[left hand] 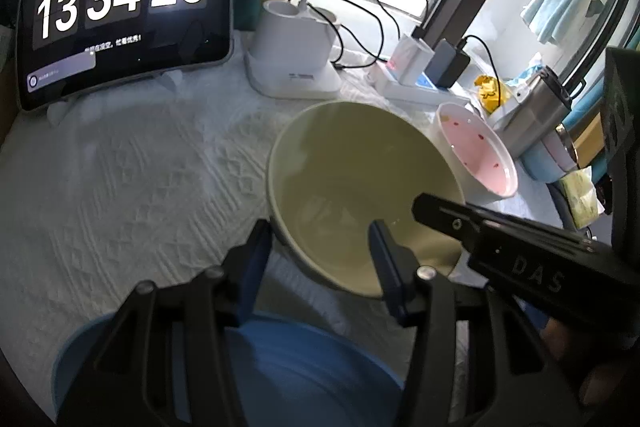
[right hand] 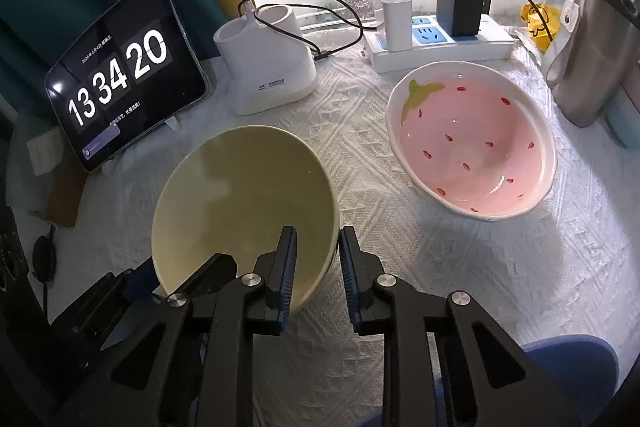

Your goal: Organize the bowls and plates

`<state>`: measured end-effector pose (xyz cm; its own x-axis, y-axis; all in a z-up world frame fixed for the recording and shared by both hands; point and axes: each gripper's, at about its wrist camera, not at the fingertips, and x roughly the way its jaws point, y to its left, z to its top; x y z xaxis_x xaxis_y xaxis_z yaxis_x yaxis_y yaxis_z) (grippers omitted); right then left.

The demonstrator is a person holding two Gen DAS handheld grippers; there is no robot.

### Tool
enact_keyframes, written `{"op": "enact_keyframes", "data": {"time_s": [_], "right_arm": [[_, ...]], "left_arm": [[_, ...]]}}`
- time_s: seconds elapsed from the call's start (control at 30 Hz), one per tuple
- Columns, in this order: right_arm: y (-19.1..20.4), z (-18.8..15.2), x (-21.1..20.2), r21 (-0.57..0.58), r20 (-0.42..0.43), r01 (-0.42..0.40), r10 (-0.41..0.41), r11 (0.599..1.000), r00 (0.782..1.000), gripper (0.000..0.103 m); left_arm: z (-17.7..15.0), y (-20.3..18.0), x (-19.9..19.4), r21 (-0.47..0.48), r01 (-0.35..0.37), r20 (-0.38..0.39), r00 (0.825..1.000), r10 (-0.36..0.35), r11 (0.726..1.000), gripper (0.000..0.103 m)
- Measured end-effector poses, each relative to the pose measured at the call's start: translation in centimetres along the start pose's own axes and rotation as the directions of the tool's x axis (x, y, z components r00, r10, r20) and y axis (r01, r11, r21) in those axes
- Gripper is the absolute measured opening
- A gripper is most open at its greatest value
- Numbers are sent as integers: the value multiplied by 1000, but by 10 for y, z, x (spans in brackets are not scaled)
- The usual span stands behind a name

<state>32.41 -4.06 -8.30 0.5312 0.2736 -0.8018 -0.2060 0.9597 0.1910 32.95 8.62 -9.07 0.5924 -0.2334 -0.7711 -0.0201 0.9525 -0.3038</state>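
Jaws on the left gripper (left hand: pixel 320 231) are fairly wide and straddle the near-left rim of the yellow-green bowl (left hand: pixel 352 179). One finger is outside the wall and one inside, so they aren't clamping it. The right gripper (right hand: pixel 318 239) has its jaws narrow, with the bowl's right rim in the gap. Honestly I can't tell if the pads actually pinch it.

That bowl sits mid-table, mouth up and maybe tipped a bit toward the cameras, though the fisheye makes that hard to call. Just to its right, not touching, is the pink strawberry bowl (right hand: pixel 472 143). Its long axis runs from the green leaf end at the far left down to the near right. A blue dish (left hand: pixel 300 367) sits at the near edge of the table (right hand: pixel 520 287), partly under the left gripper.

Only the right view shows the leaf print and the whole power strip (right hand: pixel 440 47). Only the left view shows the right gripper's finger poking into the yellow-green bowl, with a bit of hand (left hand: pixel 560 335) behind it. The tablet (left hand: pixel 120 11) shows in both.
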Motion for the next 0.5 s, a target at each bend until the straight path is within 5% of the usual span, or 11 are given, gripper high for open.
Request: {"op": "enact_keyframes", "data": {"time_s": [0.5], "right_arm": [[12, -8, -20, -94, 78, 3, 5, 996, 997, 23]], "left_arm": [[-6, -3, -18, -1, -13, 33, 999, 13, 1000, 50]]}}
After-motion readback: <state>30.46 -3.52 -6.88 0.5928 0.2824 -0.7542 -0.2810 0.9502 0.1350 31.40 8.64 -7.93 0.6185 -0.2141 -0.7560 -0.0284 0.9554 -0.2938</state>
